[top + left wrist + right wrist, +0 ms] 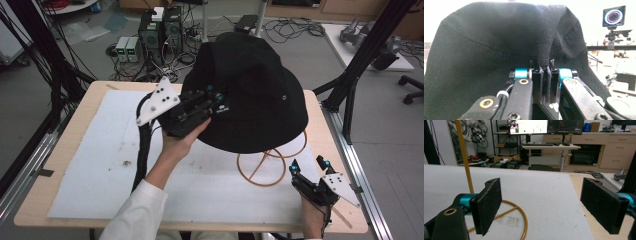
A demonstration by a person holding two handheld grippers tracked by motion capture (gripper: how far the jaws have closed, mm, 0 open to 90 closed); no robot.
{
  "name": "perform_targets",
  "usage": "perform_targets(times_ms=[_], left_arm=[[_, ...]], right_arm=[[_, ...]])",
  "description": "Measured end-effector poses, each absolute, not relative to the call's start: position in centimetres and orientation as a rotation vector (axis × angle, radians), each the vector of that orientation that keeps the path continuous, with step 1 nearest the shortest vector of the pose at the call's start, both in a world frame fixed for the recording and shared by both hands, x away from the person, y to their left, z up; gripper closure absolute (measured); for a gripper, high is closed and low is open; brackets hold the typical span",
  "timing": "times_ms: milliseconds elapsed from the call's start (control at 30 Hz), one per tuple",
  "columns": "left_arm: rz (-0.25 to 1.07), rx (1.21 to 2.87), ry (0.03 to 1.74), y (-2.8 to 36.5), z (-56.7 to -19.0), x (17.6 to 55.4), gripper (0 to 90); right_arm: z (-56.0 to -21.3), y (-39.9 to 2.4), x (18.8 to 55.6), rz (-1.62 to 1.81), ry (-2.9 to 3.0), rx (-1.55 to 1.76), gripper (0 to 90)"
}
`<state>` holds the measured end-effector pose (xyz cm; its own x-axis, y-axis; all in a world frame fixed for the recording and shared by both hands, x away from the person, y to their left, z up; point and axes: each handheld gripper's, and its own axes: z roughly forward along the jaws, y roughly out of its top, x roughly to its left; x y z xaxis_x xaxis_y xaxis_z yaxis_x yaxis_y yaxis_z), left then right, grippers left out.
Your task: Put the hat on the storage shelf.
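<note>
A light wooden counter (327,131) carries a white, slightly soiled foam sheet (100,165) that covers most of its top; beyond the counter's far edge, computer towers (161,29) and tangled cables (290,29) lie on a grey floor, and black frame struts (362,52) rise at both sides. The right gripper view looks across the sheet to a desk with monitors (546,126) and a wooden cabinet with drawers (599,152). A black bucket hat (250,90) of twill cloth, with a rounded crown and a wide soft brim, sits over a thin yellow wire stand (262,167) whose ring base lies on the sheet and whose upright rod (464,155) rises just left of the right jaws. The left gripper (216,102), held from below by the left hand (179,142) with a white sleeve (135,212) behind it, reaches forward to the hat's near-left brim; its jaws are closed on a fold of the brim cloth, which stands pinched between them and drapes above and around them in the left gripper view (546,75). The right gripper (310,166) rests low near the counter's near-right corner, gripped by the right hand (312,220); its jaws, faced with flat rough black pads (487,205), stand wide apart and hold nothing, with the ring base just ahead of the left jaw.
</note>
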<state>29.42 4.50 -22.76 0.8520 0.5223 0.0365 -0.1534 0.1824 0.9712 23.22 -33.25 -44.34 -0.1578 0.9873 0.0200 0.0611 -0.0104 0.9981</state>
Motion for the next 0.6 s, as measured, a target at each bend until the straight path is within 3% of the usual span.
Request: perform_targets(times_ms=[600], left_arm=[[0.35, 1.347, 0.327, -2.4, -24.7, 31.7, 86.3]], right_arm=[[-44.4, -33.2, 23.4, 1.311, 1.365, 1.191, 16.8]])
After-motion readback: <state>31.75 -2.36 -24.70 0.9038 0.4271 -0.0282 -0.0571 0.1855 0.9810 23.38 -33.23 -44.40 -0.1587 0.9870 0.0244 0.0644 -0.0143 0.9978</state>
